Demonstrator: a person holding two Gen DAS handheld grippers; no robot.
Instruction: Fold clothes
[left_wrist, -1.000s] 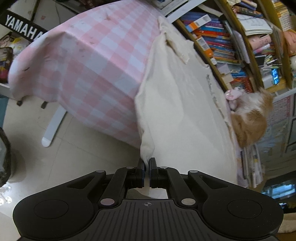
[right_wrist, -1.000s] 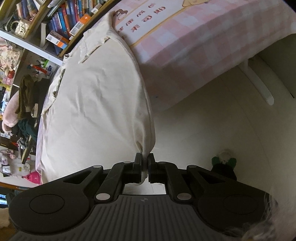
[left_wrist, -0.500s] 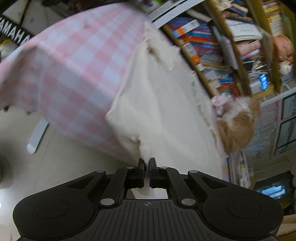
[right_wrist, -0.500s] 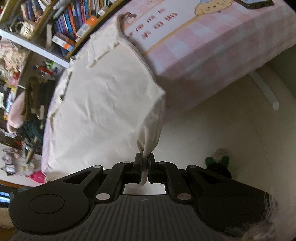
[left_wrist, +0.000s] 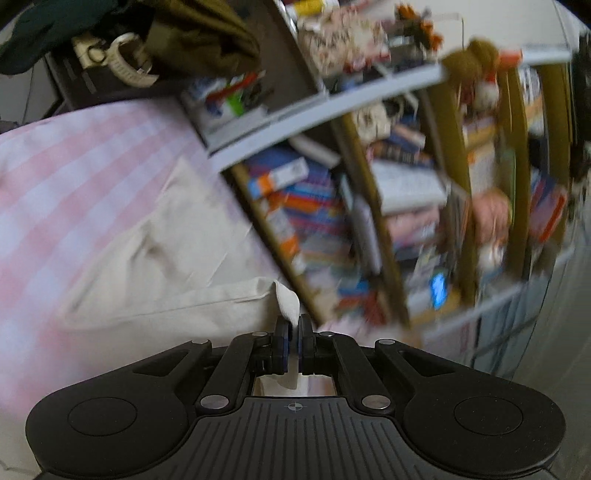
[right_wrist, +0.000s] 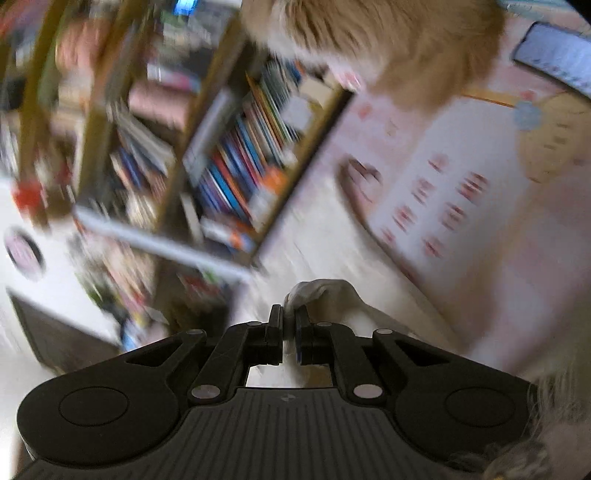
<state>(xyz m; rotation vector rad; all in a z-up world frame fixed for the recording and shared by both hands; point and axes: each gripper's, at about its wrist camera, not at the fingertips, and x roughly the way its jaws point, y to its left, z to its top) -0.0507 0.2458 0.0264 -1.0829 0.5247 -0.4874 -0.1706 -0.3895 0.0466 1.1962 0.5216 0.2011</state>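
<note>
Left wrist: 2 grippers, left gripper and right gripper, each pinch 1 cream garment.

Crowded bookshelf, pink checked tablecloth, furry animal.

My left gripper pinches a corner of the cream garment, jaws closed tight on the cloth. The garment lies on the pink checked tablecloth, spreading away from my fingers. A crowded, blurred bookshelf stands just beyond the tablecloth's far edge.
</note>
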